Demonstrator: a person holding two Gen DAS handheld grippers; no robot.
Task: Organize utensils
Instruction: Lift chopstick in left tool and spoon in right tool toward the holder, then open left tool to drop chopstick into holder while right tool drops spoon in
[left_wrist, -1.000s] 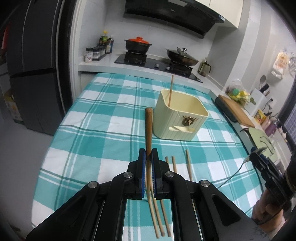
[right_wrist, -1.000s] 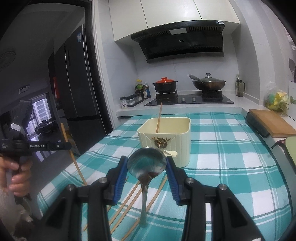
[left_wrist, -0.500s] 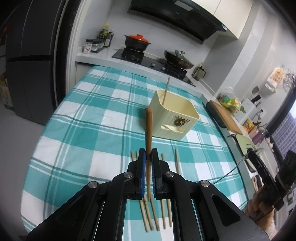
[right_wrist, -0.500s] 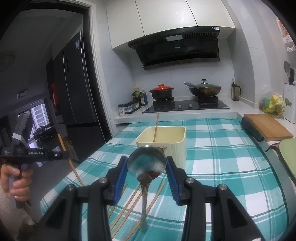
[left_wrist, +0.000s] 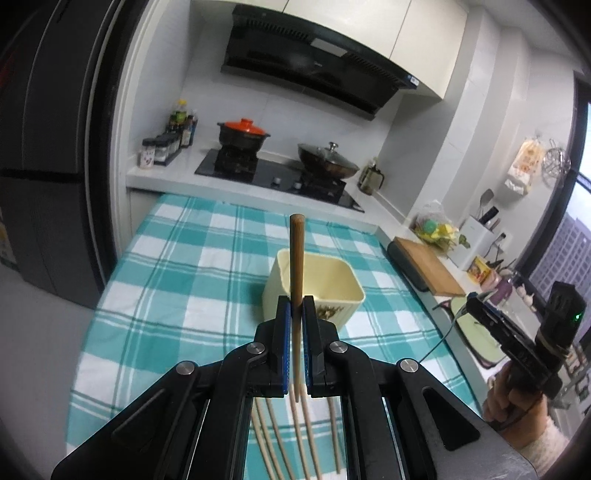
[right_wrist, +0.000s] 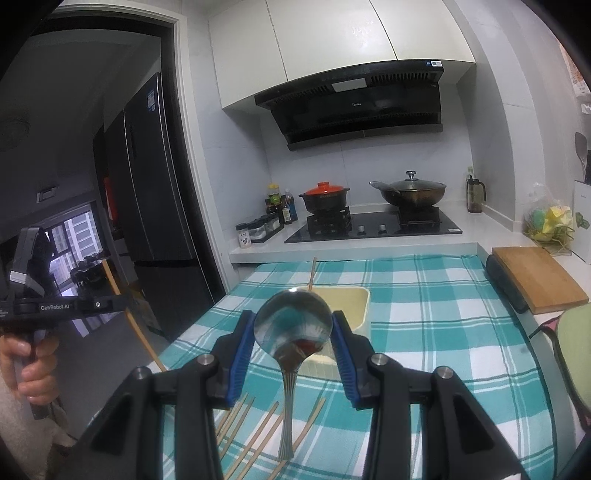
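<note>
Both hands now higher: left gripper (left_wrist: 294, 334) clamps chopstick (left_wrist: 296, 266), right gripper (right_wrist: 293, 345) grips spoon (right_wrist: 292, 328) — both ready for box (left_wrist: 334, 284).

The left gripper (left_wrist: 295, 314) clamps a wooden chopstick (left_wrist: 296, 258) upright above the teal checked tablecloth (left_wrist: 177, 288). Behind it sits a cream utensil holder (left_wrist: 332, 284). Loose chopsticks (left_wrist: 295, 435) lie below. At right, a hand (left_wrist: 513, 398) holds the right gripper (left_wrist: 476, 306).
</note>
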